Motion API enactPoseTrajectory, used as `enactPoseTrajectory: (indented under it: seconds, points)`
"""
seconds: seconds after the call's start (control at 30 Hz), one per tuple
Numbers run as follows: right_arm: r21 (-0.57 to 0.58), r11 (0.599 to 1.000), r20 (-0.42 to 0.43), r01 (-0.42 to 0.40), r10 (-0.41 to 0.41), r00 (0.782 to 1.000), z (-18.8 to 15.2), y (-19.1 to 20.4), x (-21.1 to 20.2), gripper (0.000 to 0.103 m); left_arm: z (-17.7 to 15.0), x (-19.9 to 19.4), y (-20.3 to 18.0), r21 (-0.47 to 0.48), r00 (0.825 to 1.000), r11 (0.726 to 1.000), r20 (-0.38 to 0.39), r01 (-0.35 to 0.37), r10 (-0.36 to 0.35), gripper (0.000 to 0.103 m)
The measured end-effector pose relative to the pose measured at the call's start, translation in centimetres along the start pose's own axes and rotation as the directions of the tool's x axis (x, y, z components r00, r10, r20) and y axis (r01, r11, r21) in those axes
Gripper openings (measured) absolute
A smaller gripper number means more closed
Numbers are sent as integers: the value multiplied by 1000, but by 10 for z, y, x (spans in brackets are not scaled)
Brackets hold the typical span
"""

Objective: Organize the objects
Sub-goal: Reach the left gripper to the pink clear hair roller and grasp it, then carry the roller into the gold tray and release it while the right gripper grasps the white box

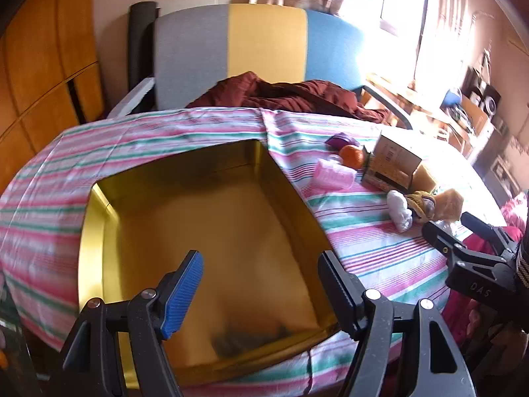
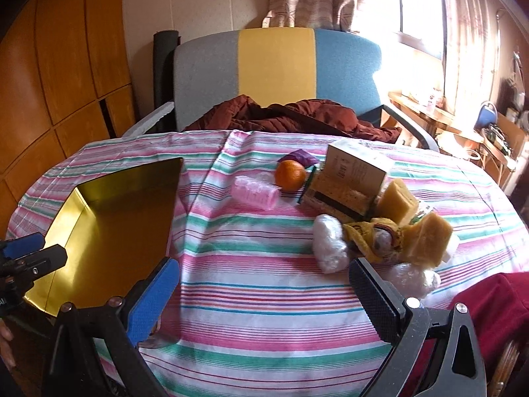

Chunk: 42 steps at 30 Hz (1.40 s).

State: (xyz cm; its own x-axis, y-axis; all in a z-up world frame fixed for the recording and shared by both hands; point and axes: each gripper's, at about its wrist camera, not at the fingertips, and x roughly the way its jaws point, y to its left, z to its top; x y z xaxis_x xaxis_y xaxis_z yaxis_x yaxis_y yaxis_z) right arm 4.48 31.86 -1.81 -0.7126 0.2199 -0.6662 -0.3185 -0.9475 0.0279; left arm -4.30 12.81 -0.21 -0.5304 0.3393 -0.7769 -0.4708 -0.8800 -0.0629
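Observation:
A gold metal tin (image 1: 99, 231) (image 2: 59, 218) lies open on the striped cloth. Above its near end hovers my left gripper (image 1: 261, 278), open with nothing between its fingers. My right gripper (image 2: 261, 294) is open over bare cloth, just short of a cluster of things. That cluster holds a pink ridged roller (image 2: 256, 193) (image 1: 330, 176), an orange (image 2: 290, 174) (image 1: 353, 156), a purple piece (image 2: 302, 157), a cardboard box (image 2: 350, 178) (image 1: 393, 162), yellow sponges (image 2: 426, 235), a yellow cloth (image 2: 367, 235) and clear wrapped bundles (image 2: 329, 246) (image 1: 400, 210).
The round table (image 2: 264, 324) wears a pink, green and white striped cloth. Behind it stands a grey, yellow and blue chair (image 2: 276, 66) with a maroon blanket (image 2: 297, 115). Wooden cupboards stand left, a cluttered desk (image 2: 463, 125) right. Red fabric (image 2: 489, 307) lies at the table's near right edge.

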Motion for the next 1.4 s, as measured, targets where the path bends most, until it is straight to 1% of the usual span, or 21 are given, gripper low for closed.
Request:
enactPoseTrajectory:
  seconds: [0.17,0.27,0.3,0.37,0.4,0.53,0.67,0.73,0.9,0.97,1.0,1.03,1.17,1.23,1.33,1.4]
  points:
    - [61,996,-3,67,-67,998,8,-40,0,103,34,26,-37,113,998,992,-22,54,-51,73]
    - [93,992,-3,91,-91,996,12,-58,-1,103,54,49,-61,192,997,979,-38,73,-67,73]
    - [101,990,-2,94,-94,996,13,-62,-2,103,61,60,-69,215,996,973,-55,83,-73,73]
    - [113,989,-1,99,-99,995,15,-69,-2,103,73,79,-78,229,992,968,-89,104,-86,73]
    - [116,988,0,98,-99,995,16,-70,-2,103,79,92,-84,239,990,965,-116,103,-77,73]
    - [116,989,-1,90,-90,996,19,-76,0,103,94,130,-97,250,979,960,-188,129,-83,73]
    - [119,989,3,85,-86,996,23,-83,2,103,104,156,-105,244,972,960,-223,136,-80,76]
    - [126,988,0,84,-85,996,25,-87,5,103,108,168,-109,252,969,958,-237,136,-76,79]
    - [141,986,-24,84,-82,996,25,-94,12,103,111,190,-115,268,965,956,-256,121,-50,79]
    - [142,986,-28,86,-83,996,27,-96,13,103,111,197,-114,255,961,958,-269,129,-58,76]
    - [142,986,-29,87,-84,996,28,-97,14,103,111,199,-113,252,958,958,-279,139,-65,67]
    - [144,986,-30,87,-83,996,29,-98,15,103,109,200,-113,252,955,956,-286,148,-72,65]
    - [143,986,-37,82,-78,996,41,-101,17,103,106,185,-109,241,960,954,-256,180,-116,65]
    - [155,986,-34,60,-55,998,51,-104,17,103,105,171,-104,222,963,957,-234,188,-135,65]
    - [167,985,-61,29,-19,998,70,-109,23,103,100,142,-95,201,967,958,-189,206,-168,65]
    - [124,992,-77,15,-5,997,86,-109,32,103,98,121,-87,190,970,958,-157,214,-185,65]
